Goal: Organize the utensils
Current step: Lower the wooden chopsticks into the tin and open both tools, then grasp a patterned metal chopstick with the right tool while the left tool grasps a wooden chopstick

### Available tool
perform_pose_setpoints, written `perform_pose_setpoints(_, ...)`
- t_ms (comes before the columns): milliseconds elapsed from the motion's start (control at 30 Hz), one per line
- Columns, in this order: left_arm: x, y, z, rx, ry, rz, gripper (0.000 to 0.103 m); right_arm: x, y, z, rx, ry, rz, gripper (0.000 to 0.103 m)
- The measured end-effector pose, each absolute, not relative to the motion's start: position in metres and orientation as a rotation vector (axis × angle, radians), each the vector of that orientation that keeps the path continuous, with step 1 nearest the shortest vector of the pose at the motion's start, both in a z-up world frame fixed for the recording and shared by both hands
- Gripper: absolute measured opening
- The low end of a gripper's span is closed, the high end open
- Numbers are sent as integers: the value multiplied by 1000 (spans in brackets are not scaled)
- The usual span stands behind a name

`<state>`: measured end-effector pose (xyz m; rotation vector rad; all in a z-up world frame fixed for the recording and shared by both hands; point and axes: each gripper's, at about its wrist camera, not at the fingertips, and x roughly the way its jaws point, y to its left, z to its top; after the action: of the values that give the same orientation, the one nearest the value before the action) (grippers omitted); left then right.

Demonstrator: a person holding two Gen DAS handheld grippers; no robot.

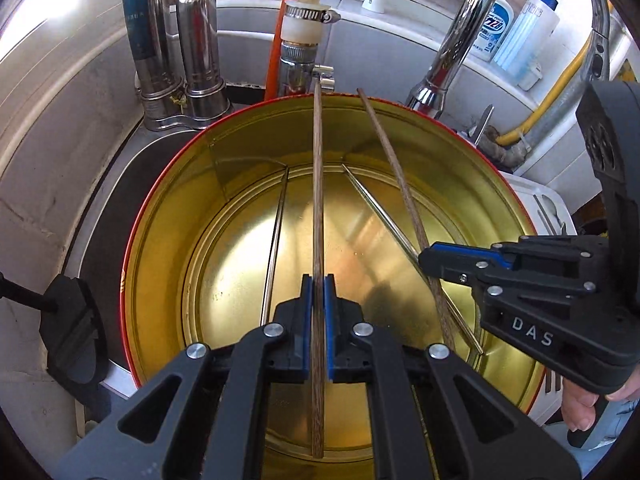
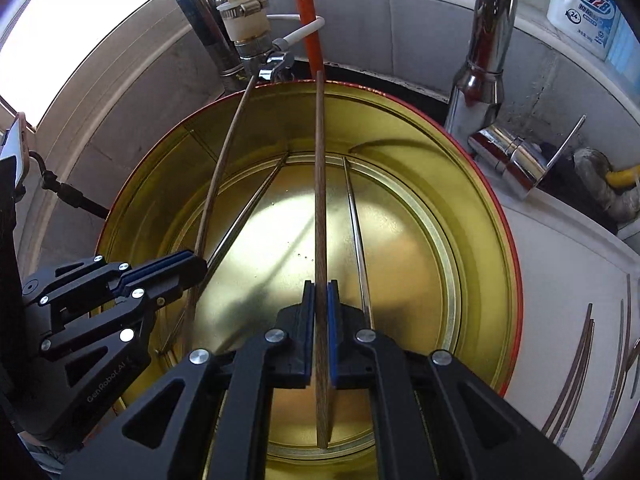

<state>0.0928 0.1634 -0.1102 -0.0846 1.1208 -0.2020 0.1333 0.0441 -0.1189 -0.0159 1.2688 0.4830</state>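
Observation:
A round gold tin with a red rim lies below both grippers. Two metal chopsticks rest inside it against the wall. My left gripper is shut on a wooden chopstick held over the tin's opening. It shows at the left of the right wrist view with its chopstick. My right gripper is shut on a second wooden chopstick. It shows at the right of the left wrist view with its chopstick.
Chrome taps, filter canisters and an orange hose stand right behind the tin. Detergent bottles sit on the ledge. Several more chopsticks lie on a white board at the right.

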Motion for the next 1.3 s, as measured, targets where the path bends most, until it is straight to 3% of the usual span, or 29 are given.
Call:
perform_pose_setpoints(300, 94, 162, -116, -25, 1123, -172, 7, 128, 36, -113, -59, 1247, 467, 8)
perform_pose_setpoints(333, 93, 160, -112, 4, 1115, -157, 8, 126, 35, -109, -73, 1228, 467, 16)
perform_pose_setpoints(367, 90, 160, -108, 30, 1101, -136, 11, 126, 31, -104, -85, 1207, 461, 37)
perform_pose_setpoints(400, 86, 161, -103, 45, 1084, -120, 31, 124, 28, -98, -93, 1181, 448, 48)
perform_pose_setpoints(433, 82, 163, -98, 48, 1064, -109, 64, 121, 25, -92, -98, 1147, 433, 64)
perform_pose_setpoints(467, 77, 165, -91, 43, 1031, -103, 73, 118, 21, -84, -104, 1104, 421, 70)
perform_pose_setpoints(600, 62, 173, -73, 30, 957, -104, 73, 105, 18, -69, -172, 1017, 399, 76)
perform_pose_setpoints(800, 53, 180, -66, 0, 936, -89, 73, 93, 25, -69, -177, 1023, 418, 79)
perform_pose_setpoints(1067, 34, 183, -63, -27, 929, -75, 73, 77, 25, -65, -173, 999, 429, 91)
perform_pose_setpoints(1300, 21, 180, -56, -58, 917, -63, 73, 63, 6, -59, -150, 980, 415, 91)
